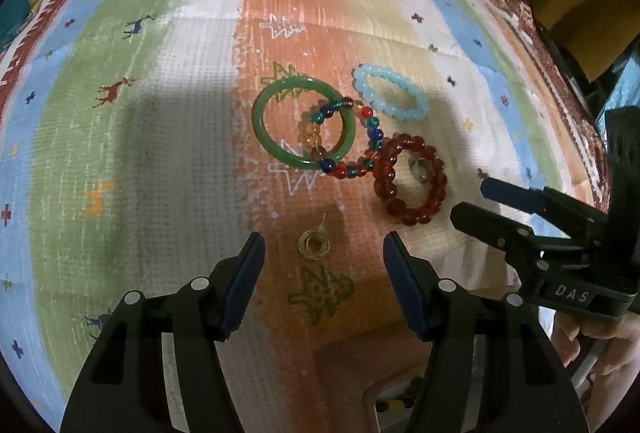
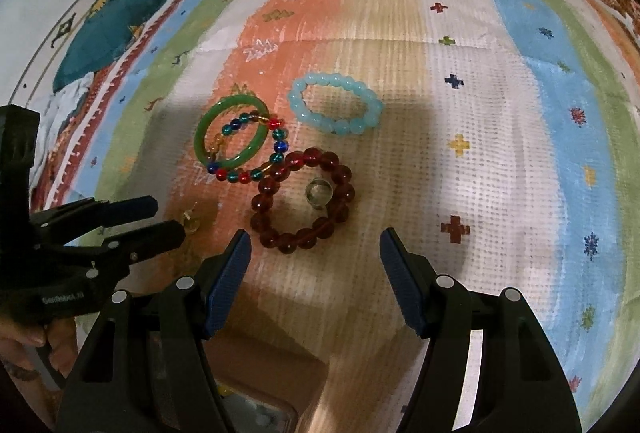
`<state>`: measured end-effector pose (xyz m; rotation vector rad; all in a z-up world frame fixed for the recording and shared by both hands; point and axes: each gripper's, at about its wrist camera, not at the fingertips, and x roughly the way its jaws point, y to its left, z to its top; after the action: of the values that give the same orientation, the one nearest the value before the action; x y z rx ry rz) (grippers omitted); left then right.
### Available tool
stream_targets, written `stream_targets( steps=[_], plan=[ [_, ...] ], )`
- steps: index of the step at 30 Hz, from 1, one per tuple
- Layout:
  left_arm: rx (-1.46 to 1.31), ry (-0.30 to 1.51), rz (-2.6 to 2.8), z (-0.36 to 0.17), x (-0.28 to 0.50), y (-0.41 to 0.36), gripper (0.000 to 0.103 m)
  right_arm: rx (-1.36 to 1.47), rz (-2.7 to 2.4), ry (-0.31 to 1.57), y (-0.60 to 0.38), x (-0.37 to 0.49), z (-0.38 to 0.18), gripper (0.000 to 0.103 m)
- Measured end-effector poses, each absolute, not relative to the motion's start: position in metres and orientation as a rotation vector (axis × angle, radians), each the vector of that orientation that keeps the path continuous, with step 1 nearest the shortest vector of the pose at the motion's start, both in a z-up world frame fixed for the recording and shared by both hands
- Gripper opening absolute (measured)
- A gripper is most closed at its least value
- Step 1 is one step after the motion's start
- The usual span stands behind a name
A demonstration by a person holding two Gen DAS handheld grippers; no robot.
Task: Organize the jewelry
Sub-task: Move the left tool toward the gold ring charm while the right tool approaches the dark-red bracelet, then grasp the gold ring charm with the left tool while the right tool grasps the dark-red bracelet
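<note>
My left gripper (image 1: 324,245) hangs jaws apart over a small gold wire earring (image 1: 314,243), which lies between them at lower centre of the left view, untouched. My right gripper (image 2: 314,245) is also jaws apart, empty, just below the dark red bead bracelet (image 2: 303,199) ringing a small ring (image 2: 317,193). Green bangle (image 1: 303,123), multicoloured bead bracelet (image 1: 352,141) and pale blue bracelet (image 1: 390,91) sit mid-frame on the striped cloth (image 1: 160,113).

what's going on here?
A person holds a gripper in each hand above jewelry on a striped cloth. The left gripper, open, brackets a gold wire earring. The right gripper, open and empty, hangs near the dark red bead bracelet ringing a small ring. Nothing is held.
</note>
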<state>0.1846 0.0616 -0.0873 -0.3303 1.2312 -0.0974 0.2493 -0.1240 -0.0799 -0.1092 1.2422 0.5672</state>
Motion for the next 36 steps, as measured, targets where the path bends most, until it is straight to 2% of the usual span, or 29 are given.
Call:
stream_targets(
  steps=[2,6,8,14,16,22,27,36],
  plan=[
    [-0.318,1.244,-0.101,-0.090,0.186,0.060,0.050,-0.114,0.567,1.247,-0.123,0.251,-0.083,0.067],
    [-0.300,1.263,-0.106,-0.095,0.190,0.059,0.045,-0.106,0.564,1.270,-0.121,0.258,-0.093,0.066],
    [-0.293,1.269,-0.107,-0.097,0.192,0.058,0.044,-0.105,0.556,1.275,-0.120,0.261,-0.096,0.061],
    [-0.248,1.284,-0.108,-0.103,0.197,0.054,0.043,-0.132,0.547,1.286,-0.115,0.265,-0.104,0.056],
    [-0.236,1.286,-0.101,-0.104,0.199,0.054,0.039,-0.129,0.533,1.280,-0.116,0.266,-0.104,0.049],
    [-0.226,1.294,-0.091,-0.108,0.202,0.057,0.028,-0.158,0.525,1.276,-0.114,0.266,-0.106,0.047],
    [-0.238,1.298,-0.075,-0.110,0.200,0.065,0.015,-0.173,0.504,1.276,-0.119,0.268,-0.108,0.034],
    [-0.255,1.285,-0.078,-0.107,0.196,0.068,0.014,-0.174,0.518,1.271,-0.120,0.268,-0.105,0.014]
  ],
)
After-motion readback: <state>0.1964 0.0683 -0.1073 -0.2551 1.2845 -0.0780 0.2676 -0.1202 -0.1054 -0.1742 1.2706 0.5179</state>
